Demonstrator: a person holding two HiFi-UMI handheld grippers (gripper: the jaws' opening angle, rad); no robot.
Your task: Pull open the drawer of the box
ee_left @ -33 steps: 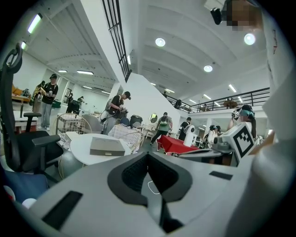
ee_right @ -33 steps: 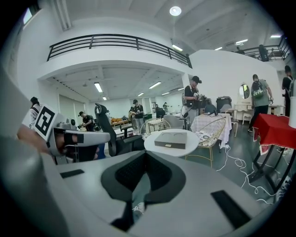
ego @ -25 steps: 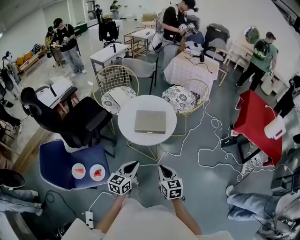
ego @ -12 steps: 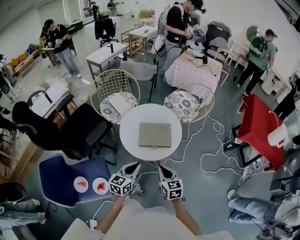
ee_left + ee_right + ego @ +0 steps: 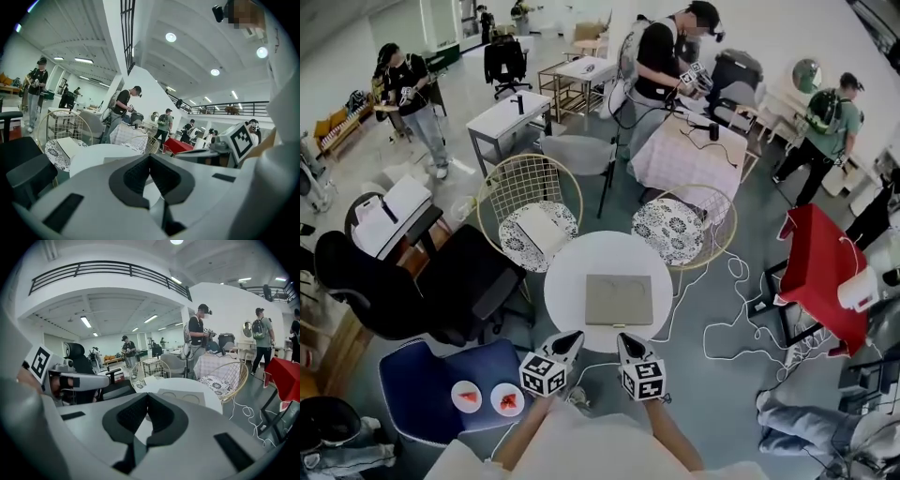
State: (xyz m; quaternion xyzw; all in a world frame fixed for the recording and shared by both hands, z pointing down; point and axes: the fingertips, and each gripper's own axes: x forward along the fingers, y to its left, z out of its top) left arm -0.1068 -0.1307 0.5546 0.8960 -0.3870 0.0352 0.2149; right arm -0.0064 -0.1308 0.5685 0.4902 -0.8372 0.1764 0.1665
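Approach step: flat grey-beige box (image 5: pixel 618 299) sits mid round white worktop (image 5: pixel 567 281), drawer looks shut. Left gripper (image 5: pixel 572 335) & right gripper (image 5: pixel 623 336) hang near worktop's edge, fingers (image 5: pixel 131 180) pressed together, empty. Next prob.: reach in, open fingers at drawer front.

Flat grey square box (image 5: pixel 619 299) centred on round white table (image 5: pixel 567 281), gold wire chair (image 5: pixel 525 192) behind at 11 o'clock, second gold wire chair (image 5: pixel 673 230) at 1 o'clock, black office chair (image 5: pixel 459 281) at 9 o'clock.

Box (image 5: pixel 619 300) drawer too small to tell
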